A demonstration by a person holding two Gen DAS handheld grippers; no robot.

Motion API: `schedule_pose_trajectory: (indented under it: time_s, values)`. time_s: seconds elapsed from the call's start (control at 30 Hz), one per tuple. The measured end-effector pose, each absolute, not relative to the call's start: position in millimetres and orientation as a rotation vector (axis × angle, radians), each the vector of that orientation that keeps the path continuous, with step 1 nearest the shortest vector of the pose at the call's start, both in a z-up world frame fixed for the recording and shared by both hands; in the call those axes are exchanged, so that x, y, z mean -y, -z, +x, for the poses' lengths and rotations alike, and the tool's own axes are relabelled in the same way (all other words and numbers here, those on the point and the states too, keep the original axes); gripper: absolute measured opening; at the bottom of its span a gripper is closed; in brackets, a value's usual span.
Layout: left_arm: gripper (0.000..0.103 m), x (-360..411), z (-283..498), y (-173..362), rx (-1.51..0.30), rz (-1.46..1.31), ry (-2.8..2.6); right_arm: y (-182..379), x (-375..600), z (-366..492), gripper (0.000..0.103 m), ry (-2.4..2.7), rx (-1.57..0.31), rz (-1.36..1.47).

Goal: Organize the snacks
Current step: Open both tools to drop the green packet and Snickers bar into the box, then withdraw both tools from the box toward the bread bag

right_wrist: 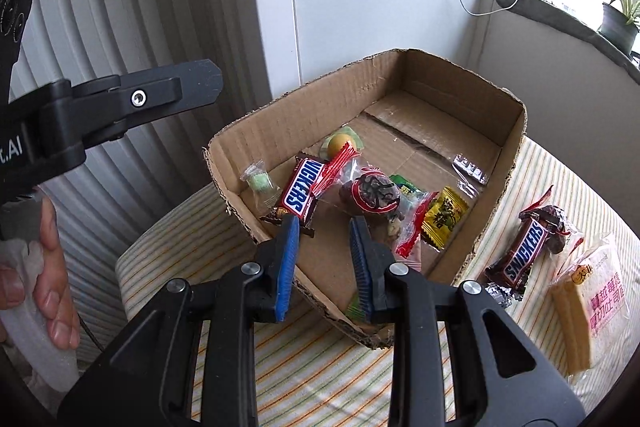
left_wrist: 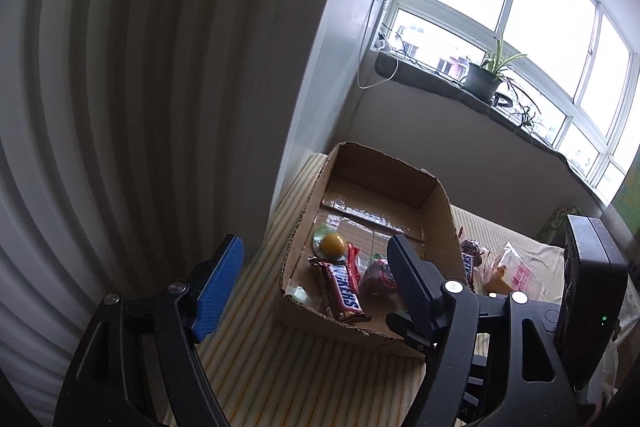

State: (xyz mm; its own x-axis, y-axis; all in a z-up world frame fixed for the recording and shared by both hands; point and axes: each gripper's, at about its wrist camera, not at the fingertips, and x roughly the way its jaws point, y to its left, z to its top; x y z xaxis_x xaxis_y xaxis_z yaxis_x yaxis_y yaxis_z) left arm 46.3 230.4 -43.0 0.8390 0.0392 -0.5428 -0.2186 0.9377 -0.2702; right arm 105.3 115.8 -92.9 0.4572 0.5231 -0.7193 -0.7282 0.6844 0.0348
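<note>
An open cardboard box [right_wrist: 400,75] sits on a striped cloth and also shows in the left wrist view [left_wrist: 440,211]. Inside lie a Snickers bar [right_wrist: 302,191], a round dark snack in a clear wrapper [right_wrist: 370,193], a yellow packet [right_wrist: 444,213], an orange jelly cup [right_wrist: 340,143] and a small green candy [right_wrist: 260,181]. My right gripper [right_wrist: 324,227] is open and empty over the box's near edge. My left gripper [left_wrist: 316,251] is open and empty, above the box's left side. Outside the box, on the right, lie a second Snickers bar [right_wrist: 522,253] and a wrapped toast slice [right_wrist: 588,307].
A ribbed white wall panel [left_wrist: 100,107] stands left of the table. A windowsill with a potted plant [left_wrist: 484,75] runs behind. The other gripper's black body [left_wrist: 592,291] is at the right in the left wrist view. A hand [right_wrist: 48,267] holds the left gripper's handle.
</note>
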Motion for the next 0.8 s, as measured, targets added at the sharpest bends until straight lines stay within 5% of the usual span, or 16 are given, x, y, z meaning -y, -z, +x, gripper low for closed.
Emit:
schedule_pose_trajectory:
  time_s: [0.07, 0.2, 0.8]
  values:
    - [0.074, -230, 46, 42, -0.562, -0.327, -0.134, 87, -112, 101, 0.029, -0.783, -0.757, -0.283]
    - [0.074, -228, 45, 38, -0.56, -0.319, -0.128, 75, -104, 93, 0.07, -0.775, -0.695, -0.252]
    - [0.08, -126, 66, 14, -0.571, -0.179, -0.055, 55, 56, 112, 0.07, -0.559, -0.637, -0.071]
